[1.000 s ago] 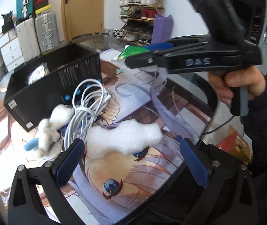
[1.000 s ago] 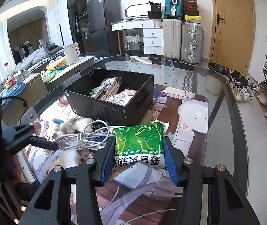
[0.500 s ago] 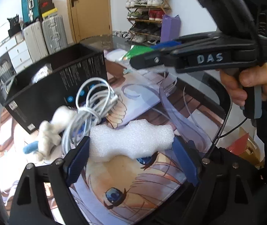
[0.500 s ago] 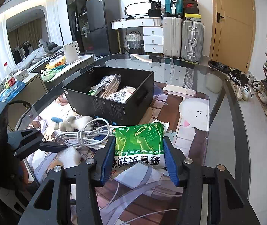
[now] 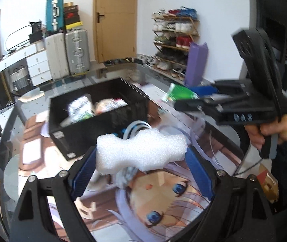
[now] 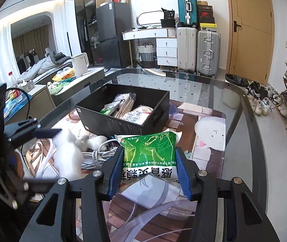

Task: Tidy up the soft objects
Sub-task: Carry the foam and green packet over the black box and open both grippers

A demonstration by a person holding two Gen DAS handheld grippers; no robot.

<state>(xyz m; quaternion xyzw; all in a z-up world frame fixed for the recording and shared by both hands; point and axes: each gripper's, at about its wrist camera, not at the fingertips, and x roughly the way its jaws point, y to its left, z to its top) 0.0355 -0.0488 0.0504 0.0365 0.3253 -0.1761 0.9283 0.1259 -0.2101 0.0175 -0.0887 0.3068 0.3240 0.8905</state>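
Observation:
My left gripper [image 5: 141,161] is shut on a white foam piece [image 5: 141,151] and holds it above the table, just in front of the black box [image 5: 95,121]. The foam also shows blurred in the right wrist view [image 6: 68,157]. My right gripper [image 6: 149,161] is shut on a green and white soft packet [image 6: 149,153], held above the table in front of the black box [image 6: 123,111]. The box holds several soft packets [image 6: 131,109]. A white plush toy [image 6: 91,140] and a coiled white cable [image 6: 97,155] lie by the box.
The glass table [image 6: 242,125] carries an anime-print mat [image 5: 153,201]. The right gripper [image 5: 234,109] crosses the left wrist view at the right. Suitcases [image 6: 198,50], a door and a shoe rack [image 5: 173,40] stand beyond the table.
My left gripper has closed on the foam piece and lifted it off the mat toward the box. My right gripper keeps holding the green packet, nearly still.

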